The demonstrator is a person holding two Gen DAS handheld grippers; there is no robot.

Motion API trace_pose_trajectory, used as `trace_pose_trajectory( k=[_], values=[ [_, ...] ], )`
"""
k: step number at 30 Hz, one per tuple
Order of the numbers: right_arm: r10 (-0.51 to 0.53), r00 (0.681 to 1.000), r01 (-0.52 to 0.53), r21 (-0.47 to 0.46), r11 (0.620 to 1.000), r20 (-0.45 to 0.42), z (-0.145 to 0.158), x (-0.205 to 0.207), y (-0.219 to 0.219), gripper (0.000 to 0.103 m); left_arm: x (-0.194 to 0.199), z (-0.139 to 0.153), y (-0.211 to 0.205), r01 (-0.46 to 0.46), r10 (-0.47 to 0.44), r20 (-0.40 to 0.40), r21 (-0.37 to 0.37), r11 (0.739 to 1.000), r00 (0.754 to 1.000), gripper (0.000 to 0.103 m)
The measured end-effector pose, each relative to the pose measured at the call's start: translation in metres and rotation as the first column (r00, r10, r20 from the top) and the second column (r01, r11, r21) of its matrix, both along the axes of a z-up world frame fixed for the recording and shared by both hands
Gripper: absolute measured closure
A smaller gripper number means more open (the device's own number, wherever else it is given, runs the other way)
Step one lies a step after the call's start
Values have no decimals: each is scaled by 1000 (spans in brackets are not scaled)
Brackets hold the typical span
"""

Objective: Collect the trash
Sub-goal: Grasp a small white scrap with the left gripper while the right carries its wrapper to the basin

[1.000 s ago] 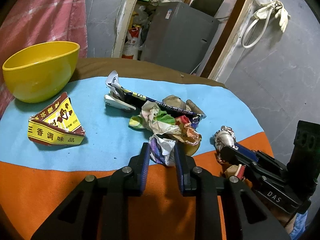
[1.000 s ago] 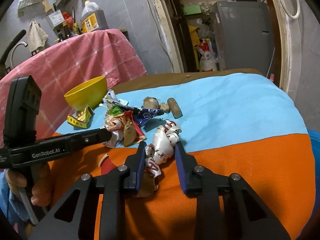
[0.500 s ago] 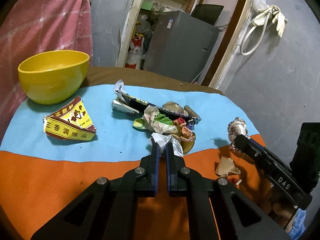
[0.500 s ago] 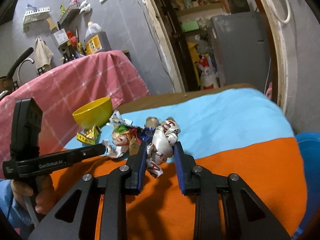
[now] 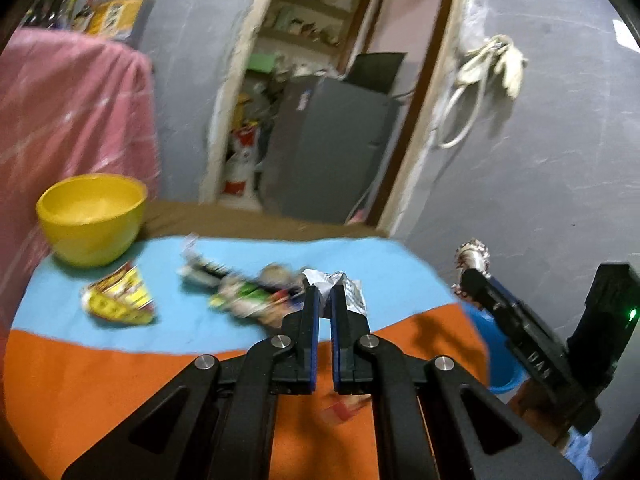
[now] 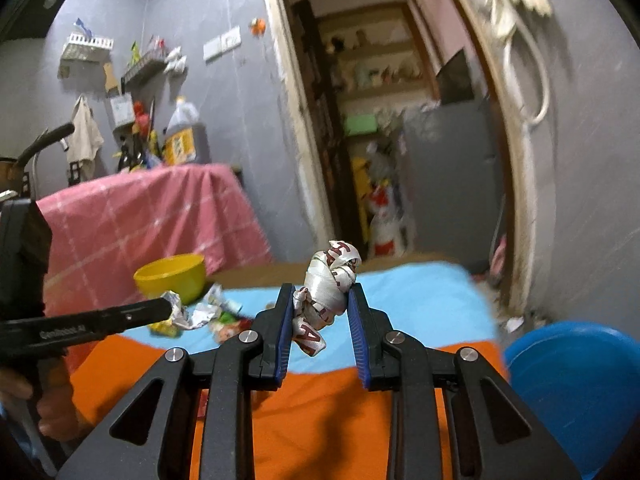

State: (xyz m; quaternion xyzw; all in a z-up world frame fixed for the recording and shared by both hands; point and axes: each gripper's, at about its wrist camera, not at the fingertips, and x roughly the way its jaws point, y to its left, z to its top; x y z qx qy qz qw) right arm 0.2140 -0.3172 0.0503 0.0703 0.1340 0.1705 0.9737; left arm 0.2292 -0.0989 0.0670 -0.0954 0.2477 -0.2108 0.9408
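My left gripper (image 5: 325, 289) is shut on a crumpled white wrapper (image 5: 344, 286) and holds it above the table. The same wrapper (image 6: 182, 312) shows at the left gripper's tip (image 6: 166, 307) in the right wrist view. My right gripper (image 6: 320, 292) is shut on a crumpled white wrapper with red letters (image 6: 330, 280), lifted clear of the cloth; in the left wrist view it (image 5: 472, 256) sticks out of the right gripper (image 5: 466, 274). A pile of mixed wrappers (image 5: 248, 296) and a yellow seasoning packet (image 5: 118, 296) lie on the blue part of the tablecloth (image 5: 188, 328).
A yellow bowl (image 5: 92, 216) stands at the table's far left. A blue bin (image 6: 576, 384) sits low beside the table at the right. A pink checked cloth (image 6: 148, 220) covers something behind the table. A small red scrap (image 5: 340, 412) lies on the orange cloth.
The left gripper shut on the white wrapper and lifted it. Both grippers rose with their wrappers, and the table has dropped lower in both views. The blue bin has come into view.
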Motion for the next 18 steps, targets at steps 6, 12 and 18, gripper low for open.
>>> trace_pose_trajectory(
  k=[6, 12, 18],
  values=[
    [-186, 979, 185, 13, 983, 85, 13, -17, -40, 79, 15, 13, -60, 119, -119, 2, -32, 992, 993, 100],
    [-382, 923, 381, 38, 924, 51, 11, -25, -90, 79, 42, 8, -129, 223, -228, -90, -59, 973, 970, 100],
    [-480, 873, 485, 60, 872, -81, -7, -27, -137, 78, 69, -10, -187, 288, -295, -206, -65, 955, 933, 100]
  ],
)
